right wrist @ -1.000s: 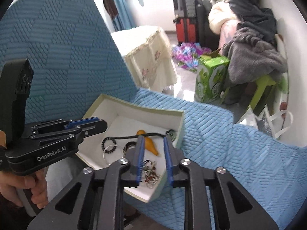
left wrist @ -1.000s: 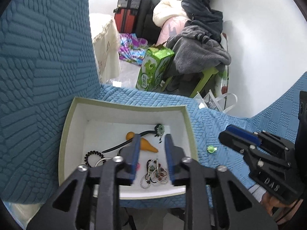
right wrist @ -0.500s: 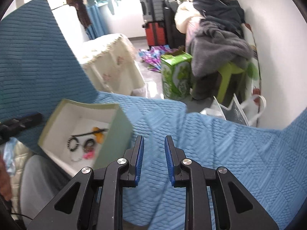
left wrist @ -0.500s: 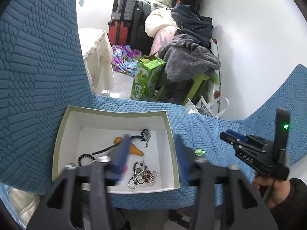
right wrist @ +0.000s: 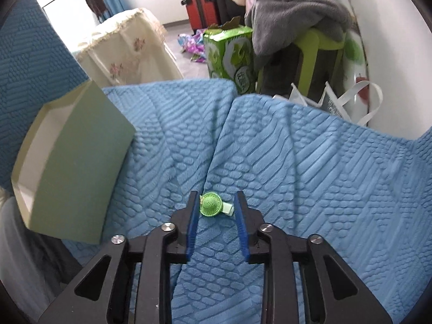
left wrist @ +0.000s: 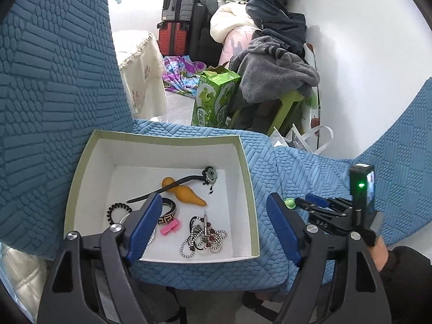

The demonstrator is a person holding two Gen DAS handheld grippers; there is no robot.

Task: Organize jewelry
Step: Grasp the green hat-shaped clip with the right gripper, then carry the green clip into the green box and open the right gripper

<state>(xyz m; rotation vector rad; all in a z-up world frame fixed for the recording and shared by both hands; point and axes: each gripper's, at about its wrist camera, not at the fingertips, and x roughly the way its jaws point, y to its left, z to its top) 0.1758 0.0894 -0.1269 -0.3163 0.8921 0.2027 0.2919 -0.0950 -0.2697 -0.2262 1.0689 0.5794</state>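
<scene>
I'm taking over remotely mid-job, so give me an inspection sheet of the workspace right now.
Surface: blue textured sofa cover, rumpled, with a fold running toward the right gripper.
Job's things: open white box holding an orange piece, black hair stick, black beaded band, patterned ring, pink clip and bead chain tangle; green clip lies outside on the cover.
Clutter: nothing seen on the sofa.
Grippers: left gripper open above the box; right gripper open, fingers either side of the green clip.
Cables: nothing seen.
Surroundings: green carton, piled clothes, suitcases.
</scene>
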